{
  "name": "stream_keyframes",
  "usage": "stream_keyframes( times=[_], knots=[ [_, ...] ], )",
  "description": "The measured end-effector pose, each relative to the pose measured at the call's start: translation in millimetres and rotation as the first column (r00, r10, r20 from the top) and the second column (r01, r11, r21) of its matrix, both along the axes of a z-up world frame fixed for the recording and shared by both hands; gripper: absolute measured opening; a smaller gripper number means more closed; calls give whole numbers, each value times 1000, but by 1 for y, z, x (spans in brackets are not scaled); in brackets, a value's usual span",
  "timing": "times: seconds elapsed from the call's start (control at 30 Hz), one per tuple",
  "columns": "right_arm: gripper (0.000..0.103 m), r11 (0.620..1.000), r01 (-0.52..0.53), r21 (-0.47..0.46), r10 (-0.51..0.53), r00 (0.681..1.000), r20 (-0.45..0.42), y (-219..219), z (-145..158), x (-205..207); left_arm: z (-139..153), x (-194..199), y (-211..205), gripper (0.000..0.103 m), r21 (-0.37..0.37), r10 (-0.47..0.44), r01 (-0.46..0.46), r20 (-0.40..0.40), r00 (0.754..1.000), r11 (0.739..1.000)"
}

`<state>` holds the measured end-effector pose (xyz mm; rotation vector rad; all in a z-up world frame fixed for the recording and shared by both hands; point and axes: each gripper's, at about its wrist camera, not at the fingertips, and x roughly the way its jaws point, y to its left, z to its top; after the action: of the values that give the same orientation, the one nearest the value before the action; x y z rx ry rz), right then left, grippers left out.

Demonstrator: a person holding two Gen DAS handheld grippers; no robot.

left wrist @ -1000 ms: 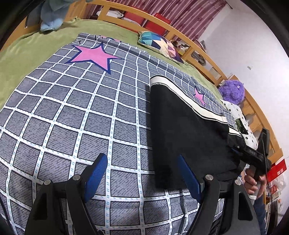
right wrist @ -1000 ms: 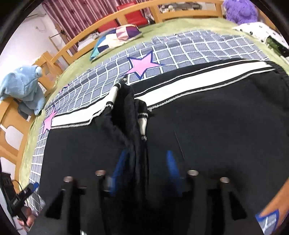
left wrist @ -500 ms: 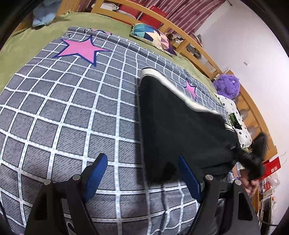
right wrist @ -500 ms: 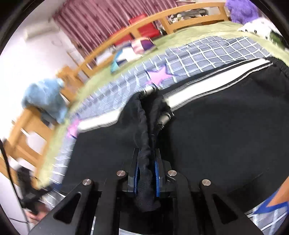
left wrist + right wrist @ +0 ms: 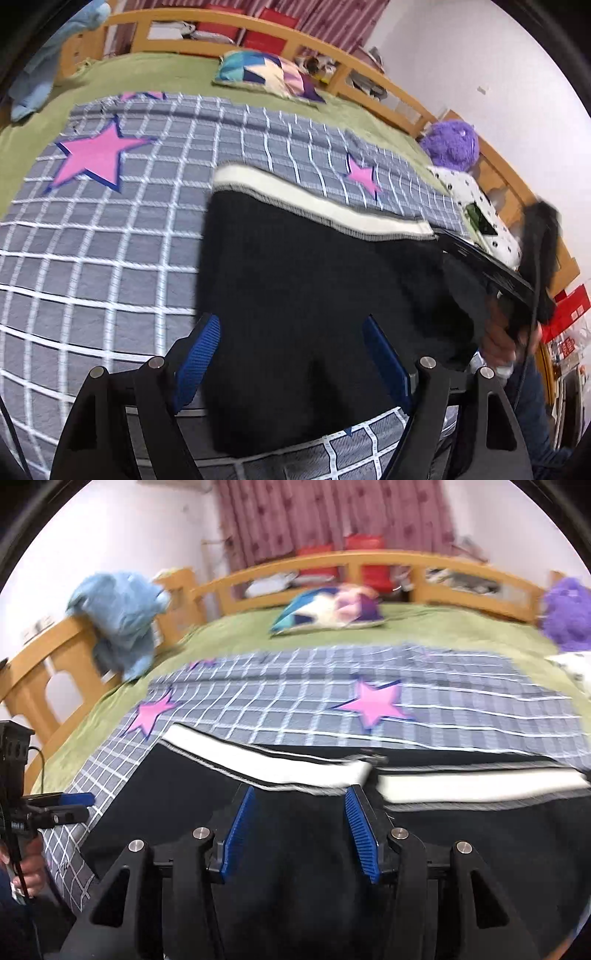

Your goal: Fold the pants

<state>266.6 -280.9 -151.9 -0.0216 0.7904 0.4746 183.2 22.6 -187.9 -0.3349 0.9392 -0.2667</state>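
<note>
Black pants (image 5: 314,258) with a white side stripe (image 5: 314,203) lie flat on a grey checked blanket (image 5: 110,240) with pink stars. My left gripper (image 5: 291,360) is open and hovers over the pants' left end, with cloth below the blue pads but none pinched. In the right wrist view the pants (image 5: 184,794) fill the foreground. My right gripper (image 5: 300,834) hangs just above them near the stripe, its jaws opening, with nothing between the pads. The left gripper (image 5: 79,806) shows at the far left edge.
The blanket (image 5: 295,701) lies on a green bedspread (image 5: 240,635) inside a wooden bed rail (image 5: 388,561). A patterned pillow (image 5: 266,74), a purple plush (image 5: 450,144) and a dotted white cloth (image 5: 476,206) lie toward the far side. A blue plush (image 5: 122,620) hangs on the rail.
Half a second ago my right gripper was pinching a raised fold of black cloth; it has let go and the cloth lies flat. My left gripper has shifted right, over the pants' edge.
</note>
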Motion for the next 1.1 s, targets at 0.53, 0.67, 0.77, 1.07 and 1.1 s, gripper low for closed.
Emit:
stream_keyframes(
  times=[0.53,0.67,0.77,1.07,1.1],
  knots=[
    [58,965,262,31,-258,961,-97,-92,-13,-34,-10,4,11,79,148,89,-84,-23,996,985],
    [62,895,446,-21,-446,893,-60,-162,-6,-85,-28,28,24,78,89,138,-130,-88,987,988],
    [63,828,560,-13,-558,822,-113,-214,-21,-107,-47,40,22,77,54,141,-135,-152,978,989],
    [63,704,686,186,-639,725,-256,-272,-70,-92,-50,58,23,78,-36,95,-102,-164,982,994],
    [63,686,692,224,-641,721,-264,-275,-73,-85,-51,63,22,78,-41,86,-94,-165,983,995]
  ],
)
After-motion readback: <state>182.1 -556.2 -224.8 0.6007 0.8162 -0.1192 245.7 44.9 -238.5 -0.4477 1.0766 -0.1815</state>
